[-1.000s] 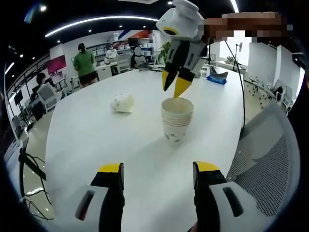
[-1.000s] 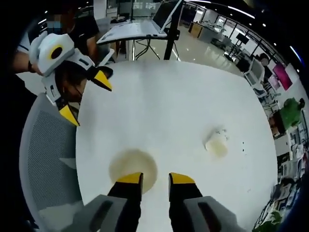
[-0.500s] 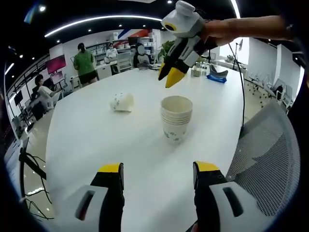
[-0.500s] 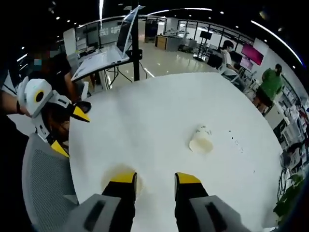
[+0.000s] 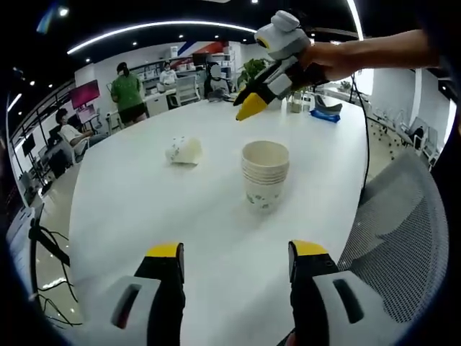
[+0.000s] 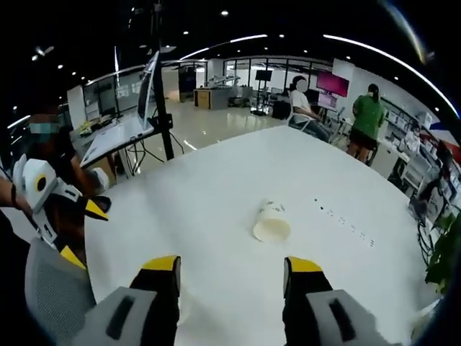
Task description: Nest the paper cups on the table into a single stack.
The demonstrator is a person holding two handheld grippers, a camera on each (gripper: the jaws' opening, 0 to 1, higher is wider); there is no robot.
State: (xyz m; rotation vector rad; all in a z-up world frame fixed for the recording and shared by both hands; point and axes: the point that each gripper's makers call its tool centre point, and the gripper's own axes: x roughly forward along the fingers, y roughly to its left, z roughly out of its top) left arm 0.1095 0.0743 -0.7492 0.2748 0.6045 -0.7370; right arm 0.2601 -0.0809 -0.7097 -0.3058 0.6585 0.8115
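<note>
A stack of nested paper cups (image 5: 265,173) stands upright on the white round table (image 5: 144,209), ahead of my left gripper (image 5: 237,252), which is open and holds nothing. A single paper cup (image 5: 184,151) lies on its side further left. My right gripper (image 5: 248,108) hovers above and behind the stack, held by a hand. In the right gripper view that lying cup (image 6: 272,223) is just ahead of the right gripper (image 6: 232,265), whose jaws stand wide apart and empty. The left gripper (image 6: 83,232) shows at the left edge.
A grey mesh chair (image 5: 403,231) stands at the table's near right edge. A blue object (image 5: 324,117) lies at the far side of the table. A laptop on a stand (image 6: 122,130) is beyond the table. Several people sit and stand in the background office.
My right gripper has lifted off the top of the stack and swung toward the lying cup, its jaws opening wider. The left gripper has stayed put.
</note>
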